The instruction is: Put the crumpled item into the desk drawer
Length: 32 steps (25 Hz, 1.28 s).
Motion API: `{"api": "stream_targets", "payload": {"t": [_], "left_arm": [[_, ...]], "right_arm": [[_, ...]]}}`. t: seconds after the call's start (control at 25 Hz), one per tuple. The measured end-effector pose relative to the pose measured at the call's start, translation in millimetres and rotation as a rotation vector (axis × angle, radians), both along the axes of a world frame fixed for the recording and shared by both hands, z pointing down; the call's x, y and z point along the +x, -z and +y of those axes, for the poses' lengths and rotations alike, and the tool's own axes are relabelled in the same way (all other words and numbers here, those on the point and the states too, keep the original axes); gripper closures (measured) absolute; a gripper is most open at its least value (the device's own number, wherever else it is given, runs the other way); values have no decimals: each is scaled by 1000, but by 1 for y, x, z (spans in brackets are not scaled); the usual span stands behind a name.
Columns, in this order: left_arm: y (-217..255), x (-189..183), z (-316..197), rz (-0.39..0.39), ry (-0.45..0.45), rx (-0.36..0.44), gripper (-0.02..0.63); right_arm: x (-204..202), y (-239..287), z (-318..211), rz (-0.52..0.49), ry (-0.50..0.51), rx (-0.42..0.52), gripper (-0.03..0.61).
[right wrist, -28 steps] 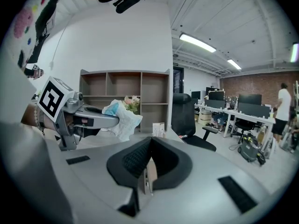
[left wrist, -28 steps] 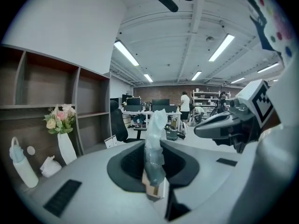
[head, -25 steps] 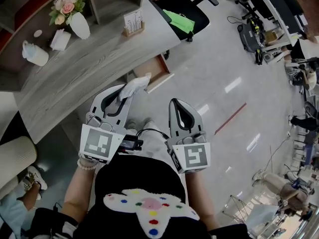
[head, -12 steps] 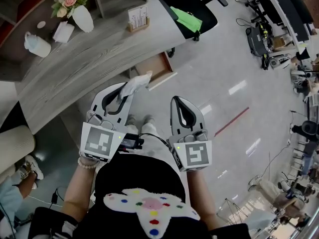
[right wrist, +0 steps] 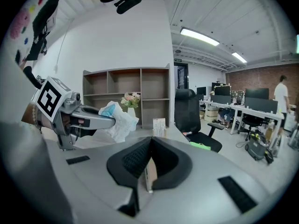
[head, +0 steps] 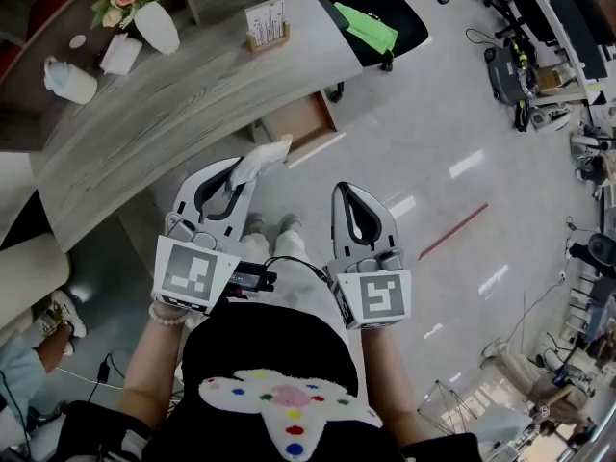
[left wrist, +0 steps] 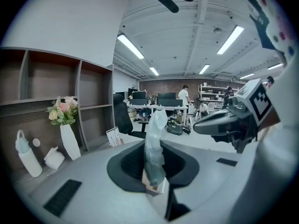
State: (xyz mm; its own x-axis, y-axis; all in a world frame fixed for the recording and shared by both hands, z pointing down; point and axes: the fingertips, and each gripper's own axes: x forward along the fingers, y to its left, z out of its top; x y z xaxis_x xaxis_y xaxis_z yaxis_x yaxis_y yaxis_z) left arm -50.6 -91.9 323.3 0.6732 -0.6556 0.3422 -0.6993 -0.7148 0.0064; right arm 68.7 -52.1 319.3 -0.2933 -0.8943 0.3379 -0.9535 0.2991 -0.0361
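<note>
Carrying the crumpled item point(head: 262, 159), pinched in the left gripper point(head: 248, 176) just short of the drawer point(head: 300, 123) that seems open under the desk point(head: 173, 104) edge, calls for a level reach and release well inside; the right gripper point(head: 349, 191) is closed, empty.

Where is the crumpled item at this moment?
In the head view it is left of centre: the crumpled item is pinched in the left gripper, in the air just short of the open drawer under the desk edge.
</note>
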Motion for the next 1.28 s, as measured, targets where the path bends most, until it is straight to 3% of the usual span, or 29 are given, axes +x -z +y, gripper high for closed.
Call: {"api": "stream_targets", "payload": {"t": [0.36, 1.28], "left_arm": [[-15, 13, 2, -20, -32, -28, 552], [-97, 26, -9, -39, 1, -127, 552]], "right_arm": [[6, -14, -5, -1, 7, -10, 577], [22, -79, -14, 7, 0, -88, 577]]}}
